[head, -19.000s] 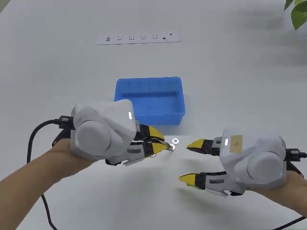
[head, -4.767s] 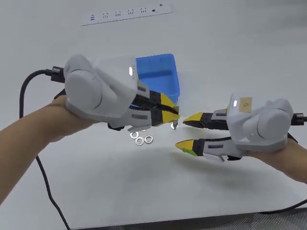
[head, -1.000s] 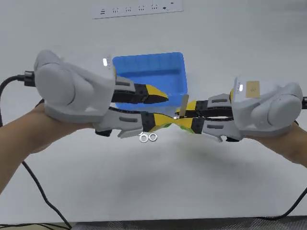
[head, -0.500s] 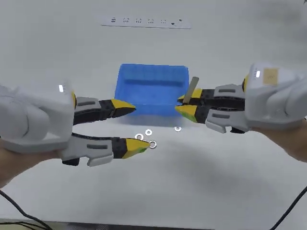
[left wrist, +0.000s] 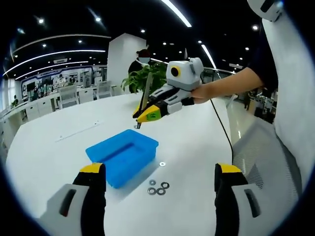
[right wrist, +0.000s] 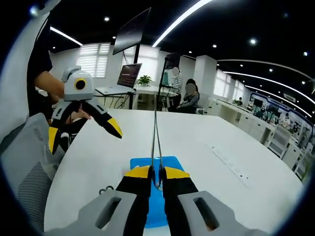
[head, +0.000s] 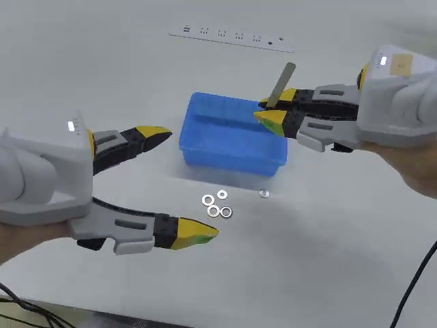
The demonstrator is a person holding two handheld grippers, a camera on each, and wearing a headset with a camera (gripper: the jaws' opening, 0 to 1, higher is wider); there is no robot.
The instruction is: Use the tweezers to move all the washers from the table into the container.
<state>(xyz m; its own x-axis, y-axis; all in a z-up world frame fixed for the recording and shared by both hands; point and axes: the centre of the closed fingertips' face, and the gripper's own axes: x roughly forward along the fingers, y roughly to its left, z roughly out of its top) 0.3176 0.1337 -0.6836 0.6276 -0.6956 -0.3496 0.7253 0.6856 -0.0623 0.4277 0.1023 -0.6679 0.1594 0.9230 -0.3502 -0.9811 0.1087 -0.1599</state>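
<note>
Bright, even overhead light from ceiling strips (right wrist: 182, 19). Table (head: 328, 260) reads near-white w/ faint soft shadow under container (head: 232, 160). Head view slightly soft; gripper views fisheye-bent twd edges, bkgd dim.

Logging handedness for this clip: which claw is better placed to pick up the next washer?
Right, probably: the right claw is shut on the tweezers, above the container. The left claw is open and empty, though nearer the washers.
</note>
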